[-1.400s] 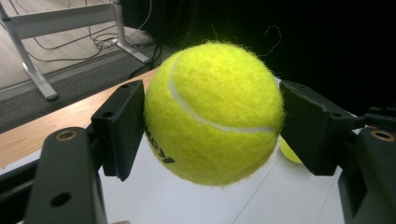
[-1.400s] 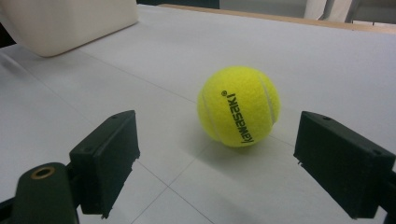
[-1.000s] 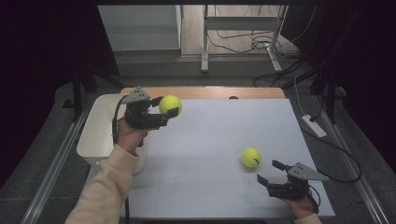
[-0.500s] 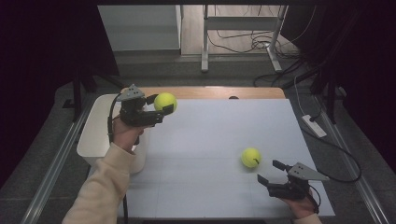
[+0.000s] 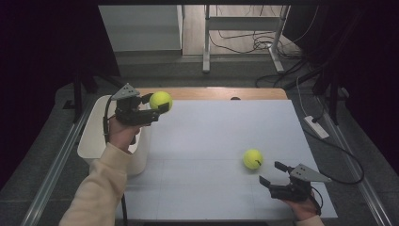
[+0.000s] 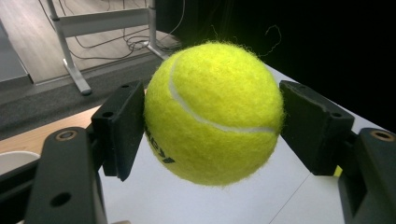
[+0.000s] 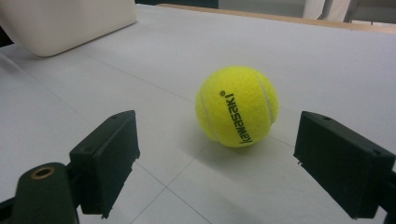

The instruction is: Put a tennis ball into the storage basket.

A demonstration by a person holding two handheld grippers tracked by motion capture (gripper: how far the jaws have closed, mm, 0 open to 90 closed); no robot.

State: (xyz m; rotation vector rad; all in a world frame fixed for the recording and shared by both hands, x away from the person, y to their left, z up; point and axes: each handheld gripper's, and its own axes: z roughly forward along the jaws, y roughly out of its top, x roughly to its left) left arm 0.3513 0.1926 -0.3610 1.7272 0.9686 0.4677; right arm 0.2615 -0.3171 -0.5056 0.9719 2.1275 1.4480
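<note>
White plastic bin (image 5: pixel 94 141), standing at the left edge of the table (image 5: pixel 211 141); its inside is lying out of my sight, so I am not listing any contents.

Item one: yellow tennis ball (image 5: pixel 161 100), which I am pinching between the two pads of my left gripper (image 5: pixel 153 106). In the left gripper view the held ball (image 6: pixel 213 114) is sitting squarely between the black pads (image 6: pixel 121 128), each one pressing on a side of it. It is hanging in the air just to the right of the bin's far end, above the table's left edge.

Item two: second yellow tennis ball (image 5: pixel 252 158), printed with black lettering, resting on the table well to the right of the bin. My right gripper (image 5: pixel 275 173) is sitting just beside it, jaws spread wide and aimed at it. In the right gripper view this ball (image 7: pixel 237 106) is lying ahead of the pads, beyond their tips and clear of both.

Hands: my left forearm, in a cream sleeve (image 5: pixel 96 193), is reaching up alongside the bin, gripper level and pointing right. My right hand (image 5: pixel 301 209) is staying low at the table's near right corner.
</note>
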